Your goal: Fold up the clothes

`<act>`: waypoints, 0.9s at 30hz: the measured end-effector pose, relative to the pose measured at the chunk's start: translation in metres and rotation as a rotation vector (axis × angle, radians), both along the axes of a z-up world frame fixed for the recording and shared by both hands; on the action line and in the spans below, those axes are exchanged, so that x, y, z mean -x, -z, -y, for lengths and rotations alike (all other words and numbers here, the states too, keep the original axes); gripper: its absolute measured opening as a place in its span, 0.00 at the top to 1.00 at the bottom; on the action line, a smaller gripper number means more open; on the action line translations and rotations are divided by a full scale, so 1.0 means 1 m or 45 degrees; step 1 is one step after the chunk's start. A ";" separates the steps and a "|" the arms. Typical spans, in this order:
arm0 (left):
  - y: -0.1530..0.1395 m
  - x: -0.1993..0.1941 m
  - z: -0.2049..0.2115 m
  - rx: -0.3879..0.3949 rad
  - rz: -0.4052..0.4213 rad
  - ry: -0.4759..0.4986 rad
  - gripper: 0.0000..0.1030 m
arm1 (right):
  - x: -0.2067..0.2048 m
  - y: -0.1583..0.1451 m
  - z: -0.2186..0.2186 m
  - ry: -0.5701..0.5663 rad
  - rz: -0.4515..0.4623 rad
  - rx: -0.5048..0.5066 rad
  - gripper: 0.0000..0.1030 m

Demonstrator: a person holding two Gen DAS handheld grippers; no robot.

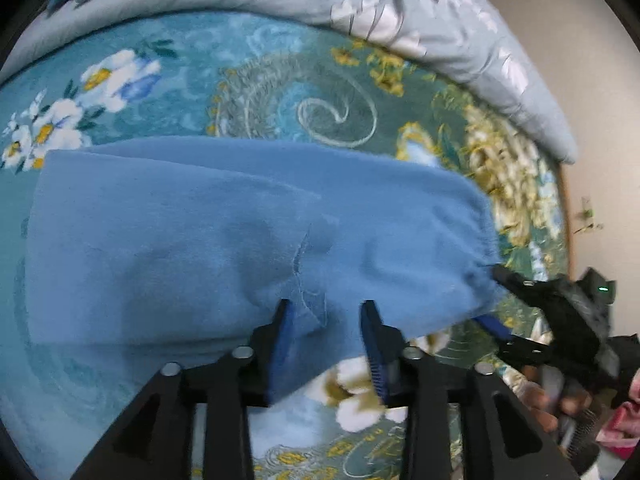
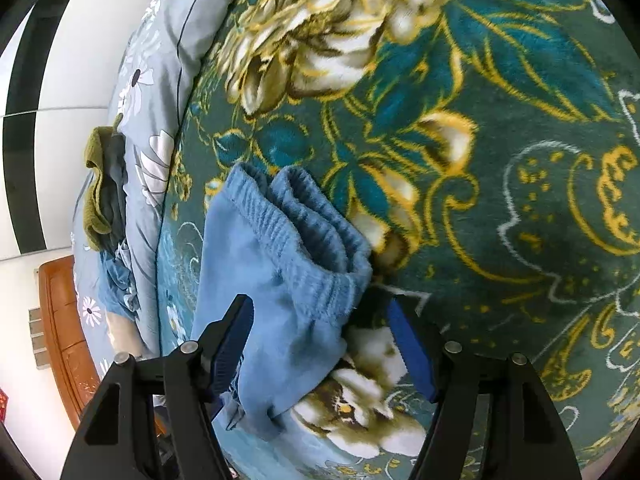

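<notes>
A light blue fleece garment point(image 1: 224, 240) lies folded on the floral blanket point(image 1: 304, 92). My left gripper point(image 1: 328, 316) stands open over the garment's near edge, and a flap of blue cloth hangs between its fingers. In the right wrist view the garment's ribbed elastic waistband point(image 2: 308, 240) faces me, with two layers showing. My right gripper point(image 2: 320, 320) is open wide around the corner of the waistband, one finger on each side of the cloth. The right gripper point(image 1: 496, 300) also shows in the left wrist view, at the garment's right end.
A grey flowered quilt point(image 1: 460, 40) is bunched along the far side of the bed. Olive and blue clothes point(image 2: 104, 196) lie on the quilt point(image 2: 148, 92). A wooden headboard point(image 2: 64, 332) and a white wall stand beyond. A hand point(image 1: 560, 404) holds the right tool.
</notes>
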State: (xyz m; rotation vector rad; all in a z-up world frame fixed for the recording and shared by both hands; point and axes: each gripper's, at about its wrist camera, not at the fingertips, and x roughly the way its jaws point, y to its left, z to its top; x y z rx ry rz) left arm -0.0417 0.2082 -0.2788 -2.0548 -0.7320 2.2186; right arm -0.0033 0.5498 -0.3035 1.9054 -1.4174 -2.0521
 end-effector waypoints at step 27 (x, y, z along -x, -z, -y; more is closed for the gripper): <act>-0.022 -0.035 0.036 0.173 -0.023 0.024 0.45 | 0.008 -0.054 0.036 0.024 -0.068 -0.204 0.82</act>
